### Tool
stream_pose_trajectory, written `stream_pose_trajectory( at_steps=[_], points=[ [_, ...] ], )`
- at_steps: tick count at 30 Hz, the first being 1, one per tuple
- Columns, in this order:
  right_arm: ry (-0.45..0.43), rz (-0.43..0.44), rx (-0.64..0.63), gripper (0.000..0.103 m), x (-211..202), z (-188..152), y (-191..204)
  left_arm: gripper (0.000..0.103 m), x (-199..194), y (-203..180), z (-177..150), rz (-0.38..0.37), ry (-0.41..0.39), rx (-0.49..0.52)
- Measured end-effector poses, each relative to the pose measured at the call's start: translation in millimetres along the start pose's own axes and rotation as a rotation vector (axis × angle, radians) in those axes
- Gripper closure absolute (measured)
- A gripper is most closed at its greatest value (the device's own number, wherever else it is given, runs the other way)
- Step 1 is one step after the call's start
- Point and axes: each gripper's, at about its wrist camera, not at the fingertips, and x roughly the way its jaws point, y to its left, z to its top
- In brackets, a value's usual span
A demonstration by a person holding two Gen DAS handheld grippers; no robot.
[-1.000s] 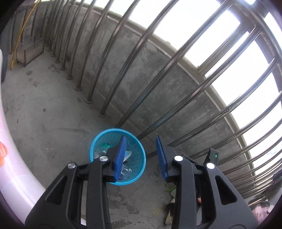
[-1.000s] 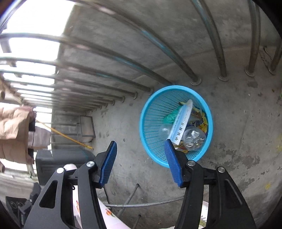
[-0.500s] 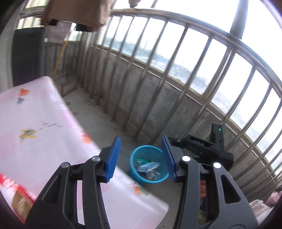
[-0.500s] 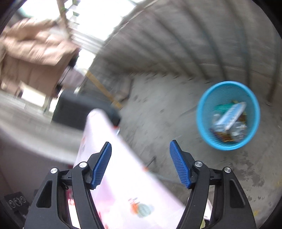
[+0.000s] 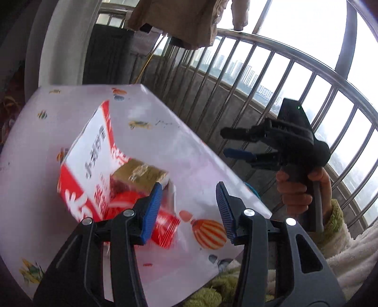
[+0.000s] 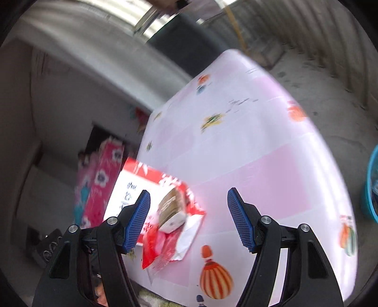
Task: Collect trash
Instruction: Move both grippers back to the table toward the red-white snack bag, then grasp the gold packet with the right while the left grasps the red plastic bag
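A pile of trash lies on the pink patterned tablecloth (image 5: 184, 151): a red and white printed bag (image 5: 92, 153), a gold-brown carton (image 5: 139, 176) on top of it, and a crumpled red wrapper (image 5: 165, 226). My left gripper (image 5: 189, 185) hovers open just right of the pile, with nothing between its fingers. In the right wrist view the same bag (image 6: 132, 189), carton (image 6: 172, 207) and wrapper (image 6: 160, 248) sit by the left finger of my right gripper (image 6: 189, 191), which is open and empty. A hand holds the right gripper (image 5: 226, 142) above the table's right edge.
The blue mesh basket (image 6: 372, 186) stands on the concrete floor to the right of the table. A metal railing (image 5: 295, 78) runs behind, with clothes (image 5: 179, 21) hanging above. Pink flowered boxes (image 6: 101, 184) stand left of the table. A fleecy sleeve (image 5: 337, 226) is at lower right.
Both views have swung away from the blue basket on the floor and up over the table, where the trash pile now shows. Both pairs of jaws stand a little wider.
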Motion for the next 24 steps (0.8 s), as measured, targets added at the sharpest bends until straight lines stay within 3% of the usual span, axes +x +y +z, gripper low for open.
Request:
stream_pose_trajectory(
  at_steps=[6, 12, 20, 24],
  points=[
    [0.131, 0.005, -0.106, 0.036, 63.0, 0.1, 42.6, 0.061, 6.8, 25.3, -19.1, 0.013, 0.026, -0.128],
    [0.215, -0.032, -0.167, 0.038, 105.1, -9.5, 61.7, 0.061, 9.9, 43.6, -22.8, 0.026, 0.031, -0.169],
    [0.253, -0.16, -0.279, 0.038, 119.4, -24.3, 75.5, 0.061, 15.8, 75.1, -30.7, 0.018, 0.071, -0.279],
    [0.286, -0.227, -0.324, 0.044, 125.9, -36.8, 80.6, 0.061, 17.3, 84.3, -31.9, 0.016, 0.071, -0.307]
  ],
)
